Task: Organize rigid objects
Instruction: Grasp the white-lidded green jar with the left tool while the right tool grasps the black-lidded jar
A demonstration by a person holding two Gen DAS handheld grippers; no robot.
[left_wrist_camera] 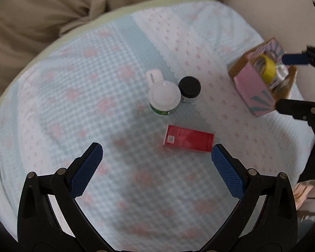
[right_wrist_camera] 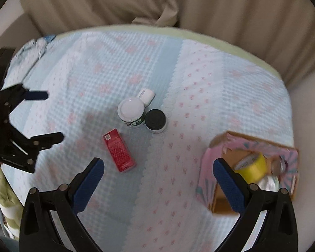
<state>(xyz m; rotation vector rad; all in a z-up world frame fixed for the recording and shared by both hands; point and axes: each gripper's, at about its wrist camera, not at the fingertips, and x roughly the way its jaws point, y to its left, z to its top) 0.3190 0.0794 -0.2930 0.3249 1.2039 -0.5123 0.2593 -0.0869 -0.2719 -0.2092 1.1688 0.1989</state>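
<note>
Left wrist view: left gripper (left_wrist_camera: 157,153) spread wide and empty above the red box (left_wrist_camera: 188,138), which lies flat just before two jars (left_wrist_camera: 164,96). Right wrist view: right gripper (right_wrist_camera: 158,166) released, empty, beside the part-filled carton (right_wrist_camera: 208,163). Judged step: reaching; next, straddle and clamp the red box.

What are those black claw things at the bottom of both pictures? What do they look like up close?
They are two matching hand-held tools. The left gripper and the right gripper each have two black plastic fingers shaped like open triangular frames, joined by round silver rivets. Each fingertip carries a dark blue rubbery pad with a fine waffle texture. No cables or sleeves show. Seen from the right, the left one bears small lettering too blurred to read.
</note>
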